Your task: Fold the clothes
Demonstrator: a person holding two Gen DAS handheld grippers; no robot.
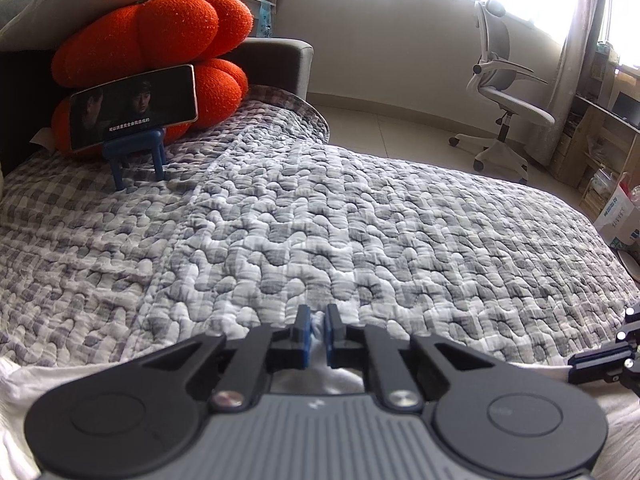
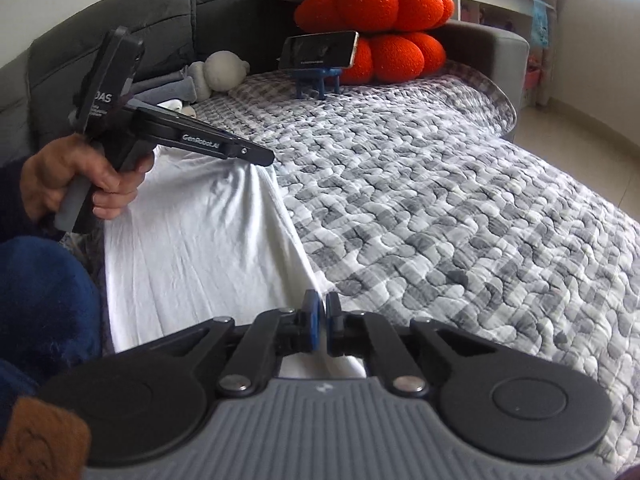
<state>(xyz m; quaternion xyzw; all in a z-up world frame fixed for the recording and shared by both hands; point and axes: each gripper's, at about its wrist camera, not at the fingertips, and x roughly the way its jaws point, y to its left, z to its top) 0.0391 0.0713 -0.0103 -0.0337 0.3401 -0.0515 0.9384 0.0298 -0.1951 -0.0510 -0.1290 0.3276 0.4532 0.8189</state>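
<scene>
A white garment [image 2: 192, 240] lies stretched in a long strip on the grey checked quilt [image 2: 440, 200], along its near left side. My left gripper [image 2: 264, 158], held by a hand [image 2: 76, 184], is shut on the garment's far end, and creases fan out from its tips. In the left wrist view the same gripper [image 1: 318, 320] shows white cloth [image 1: 24, 380] pinched between its blue pads. My right gripper [image 2: 321, 304] is shut on the garment's near end at its right edge. Part of the right gripper [image 1: 596, 360] shows at the right border of the left wrist view.
A phone on a blue stand [image 1: 134, 110] leans against orange pumpkin cushions [image 1: 160, 24] at the head of the bed. A grey plush toy [image 2: 220, 70] and folded grey clothes [image 2: 168, 84] lie by the dark sofa back. An office chair [image 1: 504, 92] stands on the floor beyond.
</scene>
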